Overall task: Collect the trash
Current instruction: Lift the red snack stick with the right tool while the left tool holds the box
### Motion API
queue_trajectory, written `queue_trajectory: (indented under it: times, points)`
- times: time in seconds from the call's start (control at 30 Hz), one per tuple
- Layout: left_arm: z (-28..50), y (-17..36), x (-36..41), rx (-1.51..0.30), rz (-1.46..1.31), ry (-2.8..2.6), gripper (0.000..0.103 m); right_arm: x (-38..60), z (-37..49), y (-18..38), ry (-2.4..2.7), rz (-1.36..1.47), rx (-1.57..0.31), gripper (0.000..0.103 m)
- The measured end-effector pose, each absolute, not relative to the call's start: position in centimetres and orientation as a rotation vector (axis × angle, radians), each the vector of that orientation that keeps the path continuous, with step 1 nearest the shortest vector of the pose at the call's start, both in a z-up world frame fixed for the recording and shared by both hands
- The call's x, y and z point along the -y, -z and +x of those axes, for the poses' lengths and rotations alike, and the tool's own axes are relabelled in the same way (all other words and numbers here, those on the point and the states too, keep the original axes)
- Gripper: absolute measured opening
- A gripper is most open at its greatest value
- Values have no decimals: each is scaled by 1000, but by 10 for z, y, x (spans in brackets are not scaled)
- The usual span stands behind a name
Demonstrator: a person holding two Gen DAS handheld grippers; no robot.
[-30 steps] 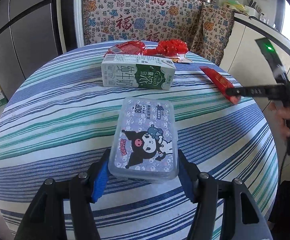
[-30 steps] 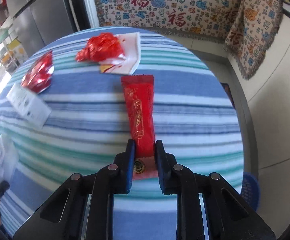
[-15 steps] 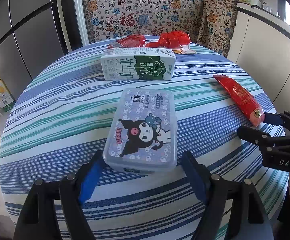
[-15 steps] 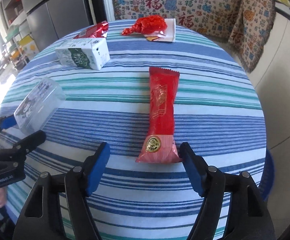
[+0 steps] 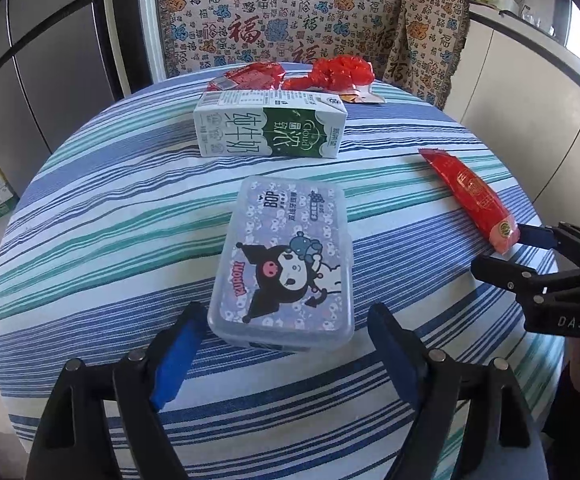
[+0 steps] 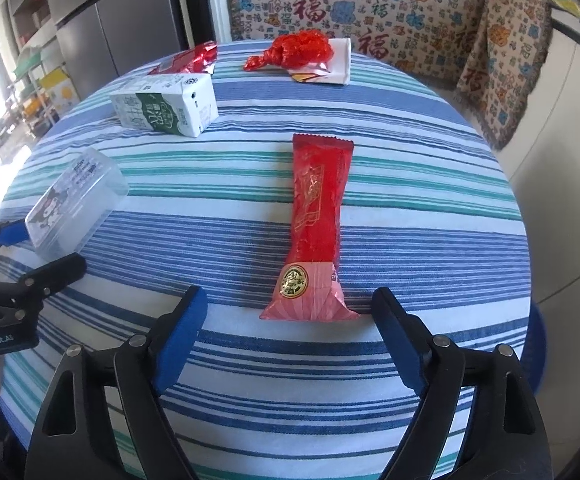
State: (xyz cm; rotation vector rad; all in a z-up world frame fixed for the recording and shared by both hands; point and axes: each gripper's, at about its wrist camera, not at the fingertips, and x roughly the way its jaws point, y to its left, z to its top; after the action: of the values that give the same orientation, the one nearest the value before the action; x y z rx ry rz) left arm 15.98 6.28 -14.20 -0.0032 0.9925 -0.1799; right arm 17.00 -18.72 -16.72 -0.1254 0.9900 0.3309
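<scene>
A clear plastic box with a cartoon lid (image 5: 286, 256) (image 6: 74, 204) lies on the striped round table (image 5: 90, 240). My left gripper (image 5: 285, 309) (image 6: 42, 248) straddles the box's near end, its jaws opening and the pads clear of the sides. A long red snack wrapper (image 6: 318, 220) (image 5: 470, 196) lies flat with its pink end between the fingers of my right gripper (image 6: 289, 294) (image 5: 508, 252), whose jaws are opening without touching it. Farther back are a white-and-green milk carton (image 5: 270, 128) (image 6: 166, 108) and two crumpled red wrappers (image 5: 342, 72) (image 5: 250, 76).
A white paper (image 6: 340, 62) lies under the far red wrapper. Behind the table is a seat draped in patterned cloth (image 5: 290, 12). Grey cabinet doors (image 5: 30, 80) stand at the left and a white counter (image 5: 530, 60) at the right. Something blue (image 6: 536, 344) sits below the table's right edge.
The right gripper drew the red wrapper toward the table's near edge, then let go and opened wide. The left jaws spread away from the box, which stays put.
</scene>
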Motion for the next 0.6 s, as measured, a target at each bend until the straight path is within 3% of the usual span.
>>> queue_trajectory:
  times: [0.47, 0.53, 0.6]
  points:
    - [184, 128, -60, -1025, 67, 230, 82, 195, 230, 137, -378, -84, -1135, 85]
    - [185, 129, -58, -1031, 89, 225, 63, 190, 237, 141, -380, -96, -1158, 84]
    - [186, 129, -59, -1033, 95, 227, 64, 186, 244, 146, -375, -98, -1177, 76]
